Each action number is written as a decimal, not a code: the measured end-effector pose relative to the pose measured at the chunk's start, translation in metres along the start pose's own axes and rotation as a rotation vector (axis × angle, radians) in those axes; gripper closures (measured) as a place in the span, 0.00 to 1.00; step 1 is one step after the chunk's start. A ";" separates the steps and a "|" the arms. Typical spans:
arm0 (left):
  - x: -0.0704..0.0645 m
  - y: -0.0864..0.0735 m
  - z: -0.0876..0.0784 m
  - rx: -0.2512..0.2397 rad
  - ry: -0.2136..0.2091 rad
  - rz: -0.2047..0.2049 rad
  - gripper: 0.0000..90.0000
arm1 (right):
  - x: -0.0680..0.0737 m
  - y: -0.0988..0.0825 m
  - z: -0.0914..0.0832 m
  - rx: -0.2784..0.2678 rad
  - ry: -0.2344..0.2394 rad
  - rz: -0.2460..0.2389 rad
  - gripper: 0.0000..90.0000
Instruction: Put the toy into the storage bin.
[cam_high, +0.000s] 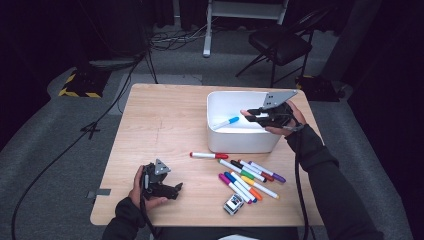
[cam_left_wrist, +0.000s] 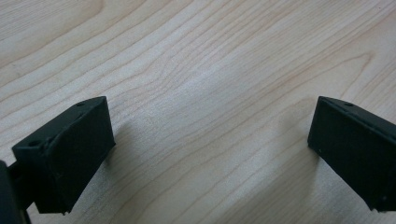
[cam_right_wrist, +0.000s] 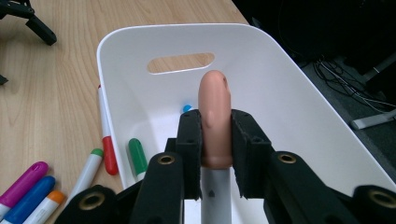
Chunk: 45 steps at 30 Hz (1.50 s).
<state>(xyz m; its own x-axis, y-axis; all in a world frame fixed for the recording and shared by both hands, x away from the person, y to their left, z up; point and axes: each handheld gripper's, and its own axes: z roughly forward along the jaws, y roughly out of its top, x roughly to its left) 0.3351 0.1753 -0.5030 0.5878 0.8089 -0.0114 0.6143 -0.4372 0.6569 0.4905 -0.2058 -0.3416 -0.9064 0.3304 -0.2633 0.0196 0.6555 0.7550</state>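
Markers are being gathered into the white bin, and the marker in hand is a peach-capped marker, clamped between the pads of the right gripper. Its jaws are drawn in tight on the cap end, and the white barrel is seen running back beneath the gripper in the right gripper view. The long axis of the pen is thus laid along the gripper's own line, cap forward, pointed toward the far wall of the bin with its handle slot. In the high view the right gripper is held over the bin's open top, so the marker is judged to be above the interior, not yet resting on the floor. A blue-capped marker is already lying inside. A release here would probably let the pen drop within the walls.

The left gripper is held wide open over bare table, with nothing between its jaws; in the high view it is set near the front edge, well apart from the bin. The loose markers and a red-capped marker lie between the two hands, just in front of the bin, nearer to the left gripper.
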 end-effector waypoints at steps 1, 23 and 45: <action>0.000 0.000 0.000 0.000 0.000 0.000 0.01 | 0.000 0.000 0.001 -0.001 -0.003 0.001 0.83; 0.000 0.000 0.000 0.000 -0.007 -0.005 0.01 | 0.004 -0.016 -0.017 -0.015 -0.041 0.064 0.60; 0.000 0.000 0.000 -0.001 -0.004 -0.003 0.01 | 0.043 -0.072 -0.076 -0.162 0.007 0.109 0.58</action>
<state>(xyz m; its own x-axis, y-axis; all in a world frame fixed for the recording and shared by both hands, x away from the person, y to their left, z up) 0.3350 0.1750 -0.5033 0.5877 0.8089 -0.0166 0.6160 -0.4340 0.6574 0.4183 -0.2904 -0.3618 -0.9057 0.3880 -0.1708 0.0500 0.4978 0.8658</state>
